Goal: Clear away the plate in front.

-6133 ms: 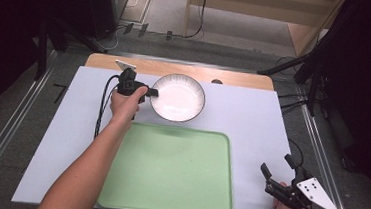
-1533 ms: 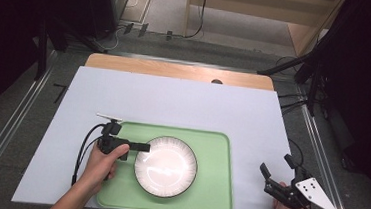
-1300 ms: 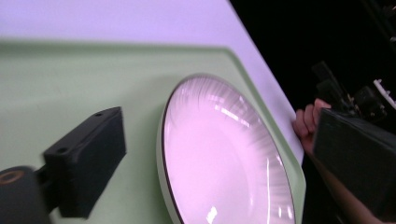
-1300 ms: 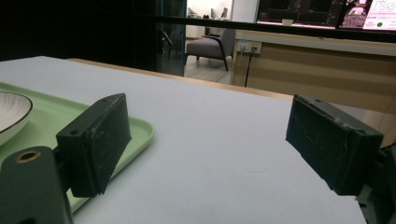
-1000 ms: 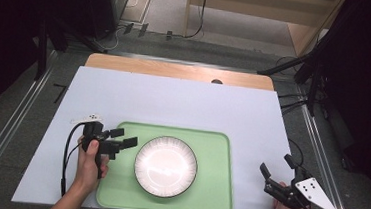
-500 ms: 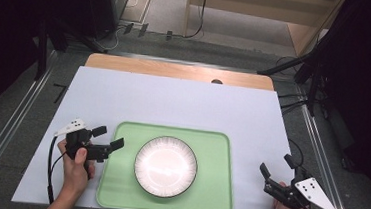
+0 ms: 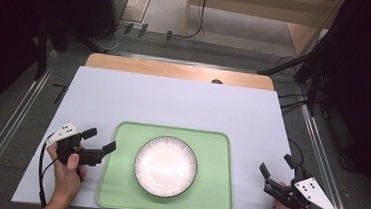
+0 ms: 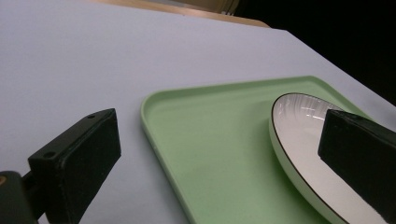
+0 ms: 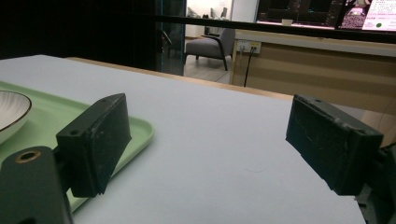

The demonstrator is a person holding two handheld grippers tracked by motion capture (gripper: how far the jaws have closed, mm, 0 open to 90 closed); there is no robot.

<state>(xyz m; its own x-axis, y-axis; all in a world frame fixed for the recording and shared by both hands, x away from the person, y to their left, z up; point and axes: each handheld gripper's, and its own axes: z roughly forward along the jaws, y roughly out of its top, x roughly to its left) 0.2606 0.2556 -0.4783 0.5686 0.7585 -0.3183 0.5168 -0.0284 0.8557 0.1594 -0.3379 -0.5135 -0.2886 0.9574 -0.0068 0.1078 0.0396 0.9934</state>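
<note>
White tabletop [image 7: 183, 104] bore a green tray [image 7: 211, 192] holding the plate [image 7: 165, 166], just right of the left gripper [image 7: 99, 143], its jaws apart and empty.

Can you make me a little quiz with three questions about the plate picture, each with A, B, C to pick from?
1. Where does the round white plate with the dark rim sit?
A. on the pale green plastic tray
B. on the bare table
C. on the floor

2. How many plates are there?
A. three
B. one
C. two

3. How are the left tongs?
A. shut on the plate
B. shut on the tray
C. open, holding nothing

Answers:
1 A: the plate lies in the middle of the tray.
2 B: one plate shows on the white table.
3 C: the left tongs stand apart beside the tray's left edge, with a gap between them.
</note>
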